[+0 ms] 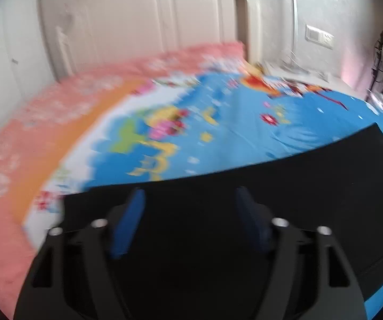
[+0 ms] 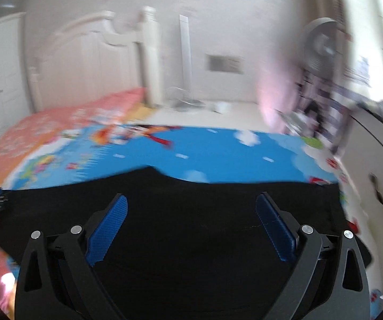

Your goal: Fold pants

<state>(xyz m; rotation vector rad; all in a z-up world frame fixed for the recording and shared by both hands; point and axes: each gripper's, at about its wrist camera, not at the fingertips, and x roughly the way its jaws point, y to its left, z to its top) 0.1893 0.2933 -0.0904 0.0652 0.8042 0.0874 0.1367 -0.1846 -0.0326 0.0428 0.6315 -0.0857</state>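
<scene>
Right wrist view: black pants lie flat on the bed (blurred); both grippers gape empty, further folds likely remain.

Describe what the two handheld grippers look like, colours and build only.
Both match. The left gripper and right gripper each have a matte black body with two angled black arms, triangular cut-outs and silver round bolt heads at the pivots. The fingers carry long blue pads with a fine dotted texture. No cables, markings or sleeves show.
</scene>
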